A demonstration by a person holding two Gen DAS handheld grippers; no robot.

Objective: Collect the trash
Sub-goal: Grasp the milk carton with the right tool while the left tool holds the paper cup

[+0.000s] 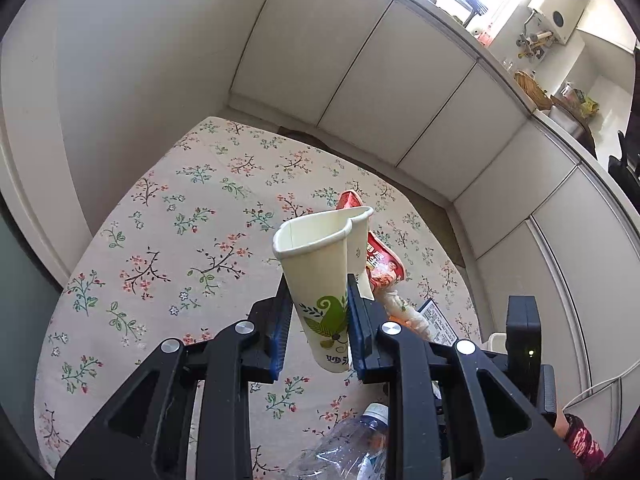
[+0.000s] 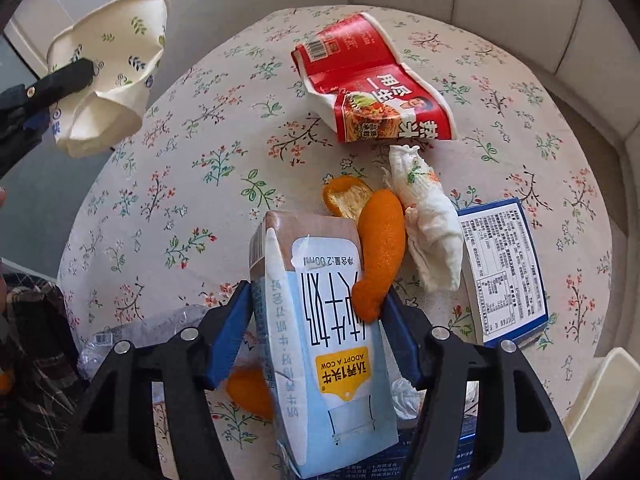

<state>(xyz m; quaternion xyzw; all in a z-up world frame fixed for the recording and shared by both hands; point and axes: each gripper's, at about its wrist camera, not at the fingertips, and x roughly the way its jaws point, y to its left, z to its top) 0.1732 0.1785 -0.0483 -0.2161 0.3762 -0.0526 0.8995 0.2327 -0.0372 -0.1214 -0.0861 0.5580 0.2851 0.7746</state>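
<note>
My left gripper [image 1: 319, 314] is shut on a squashed paper cup [image 1: 316, 276] with green leaf print and holds it above the floral table; the cup also shows at the upper left of the right wrist view [image 2: 108, 80]. My right gripper [image 2: 316, 328] has its blue pads on both sides of a light blue milk carton [image 2: 320, 340]. An orange peel [image 2: 378, 252] lies against the carton. A red noodle wrapper [image 2: 372, 84], a crumpled tissue [image 2: 428, 224] and a blue box [image 2: 504, 268] lie beyond.
The round table has a floral cloth [image 1: 168, 248]. A crushed clear plastic bottle [image 1: 348, 448] lies at its near edge. White cabinets [image 1: 400, 92] stand behind the table. A white chair edge [image 2: 600, 400] is at the right.
</note>
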